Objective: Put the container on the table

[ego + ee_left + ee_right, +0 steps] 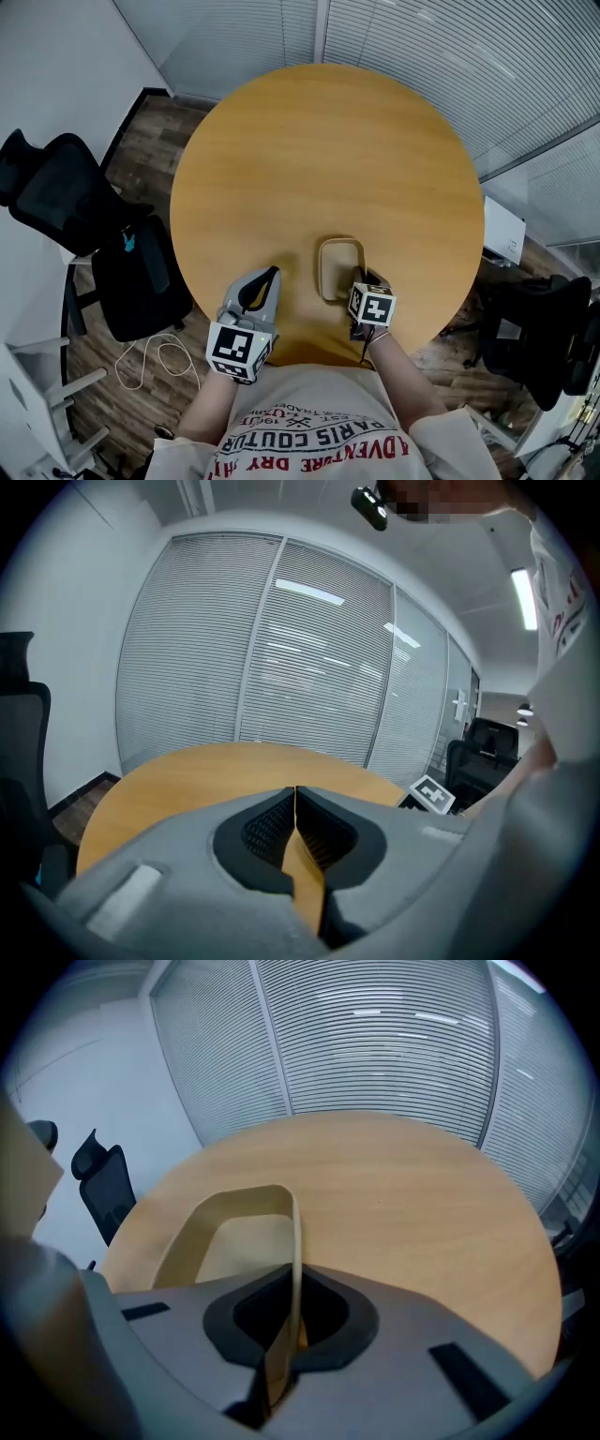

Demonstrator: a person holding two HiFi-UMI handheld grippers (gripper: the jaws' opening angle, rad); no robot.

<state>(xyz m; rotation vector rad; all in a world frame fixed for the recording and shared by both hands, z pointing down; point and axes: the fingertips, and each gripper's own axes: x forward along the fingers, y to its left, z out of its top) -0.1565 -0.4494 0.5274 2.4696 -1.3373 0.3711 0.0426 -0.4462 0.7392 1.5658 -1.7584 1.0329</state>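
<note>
1. Container (339, 269): tan, open-top, rounded rectangle, nothing inside. It's at the near part of the table (328, 150), just in from the edge by the person, long side pointing away from them. Looks set down, but can't confirm the base touches the top.
2. R gripper (362, 279): pinches the container's right wall at the end nearest the person. In the R gripper view (296, 1281) the thin wall stands upright between the jaws, one jaw inside the container (248, 1241), one outside. Rest of the container runs ahead and to the left of the jaws.
3. R gripper's marker cube (372, 306) sits just behind the container, over the table edge.
4. L gripper (270, 276): left of the container, near but apart, also over the near edge. Its jaws are pressed together w/ nothing between them. In the L gripper view (295, 794) the tips meet in one seam and bare table (216, 766) shows past them.
5. L gripper's marker cube (237, 349) is off the table, by the person's shirt (309, 431).
6. Table: round, light wood. Top is bare from the container to the far edge in the R gripper view (412, 1194).
7. Around it: a black chair (84, 234) to the left and another black chair (534, 328) to the right. A white cable (150, 361) loops on the wood floor by the left chair.
8. Blinds (422, 47) line the glass wall beyond the far edge.
</note>
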